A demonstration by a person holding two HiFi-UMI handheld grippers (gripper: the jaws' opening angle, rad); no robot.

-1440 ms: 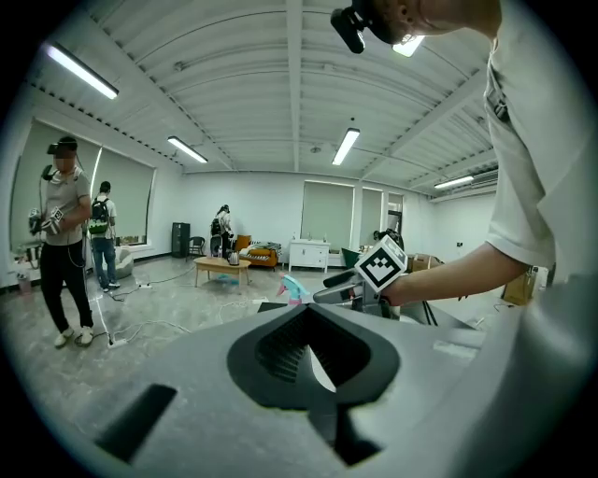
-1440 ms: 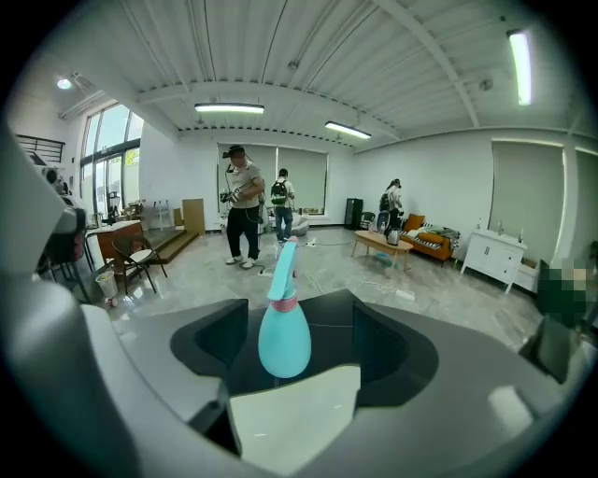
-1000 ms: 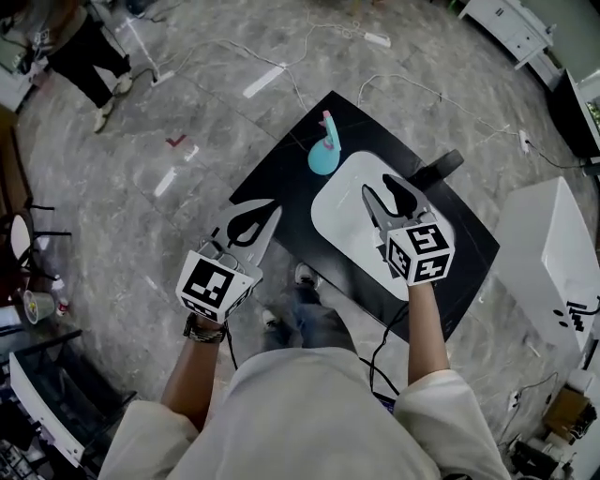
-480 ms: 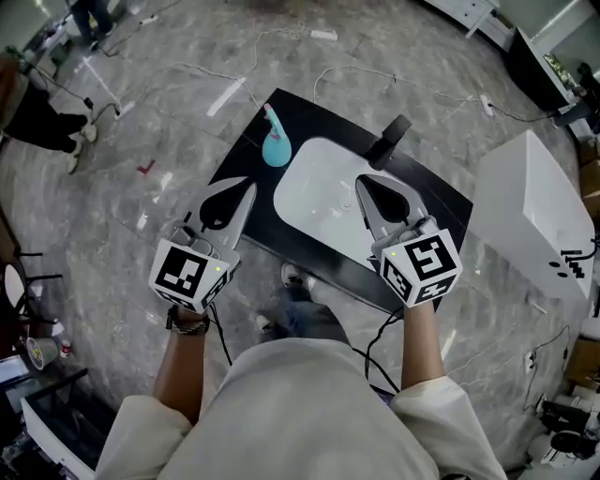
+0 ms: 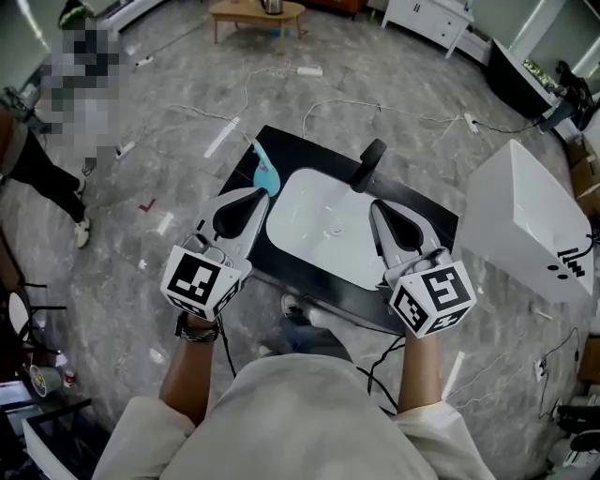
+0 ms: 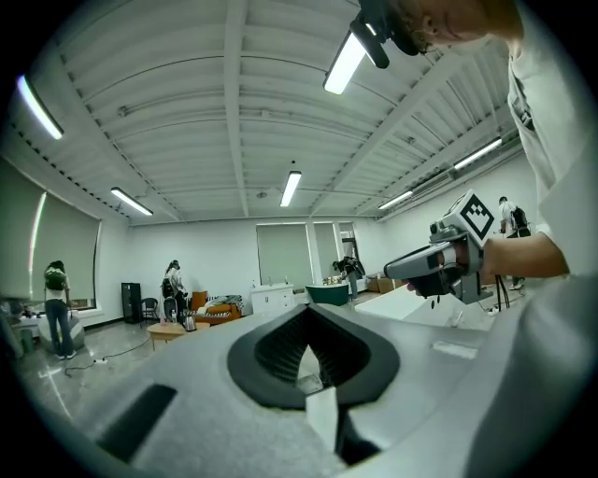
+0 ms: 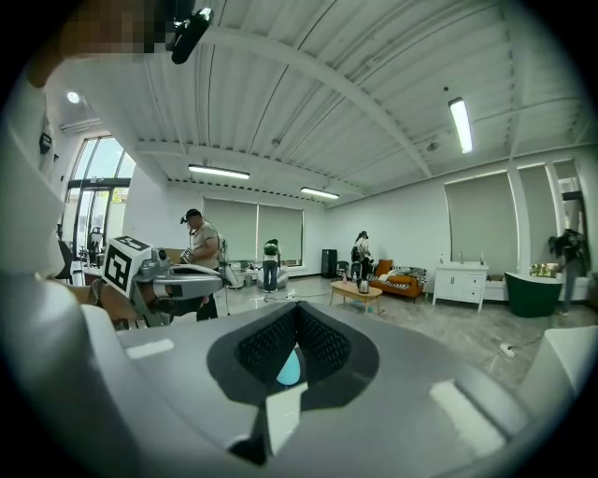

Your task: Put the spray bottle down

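A teal spray bottle [image 5: 263,172] stands on the black table [image 5: 431,211], at the far left corner beside a white mat [image 5: 323,225]. My left gripper [image 5: 255,195] is shut and empty; its tip hides part of the bottle in the head view. To the right, my right gripper [image 5: 379,206] is shut and empty above the mat's right edge. Both are held level, raised above the table. In the right gripper view a teal patch of the bottle [image 7: 289,369] shows through the gap behind the shut jaws of the right gripper [image 7: 296,308]. The left gripper [image 6: 309,312] view looks across the room.
A black handle-like object [image 5: 369,157] lies at the table's far edge. A large white box [image 5: 525,225] stands to the right. Cables run over the floor beyond the table. People stand at the left, and a low wooden table [image 5: 255,11] sits far back.
Both grippers lifted and drew back from the table. The right jaws, open one second ago, closed with nothing in them. The bottle stayed standing on the table.
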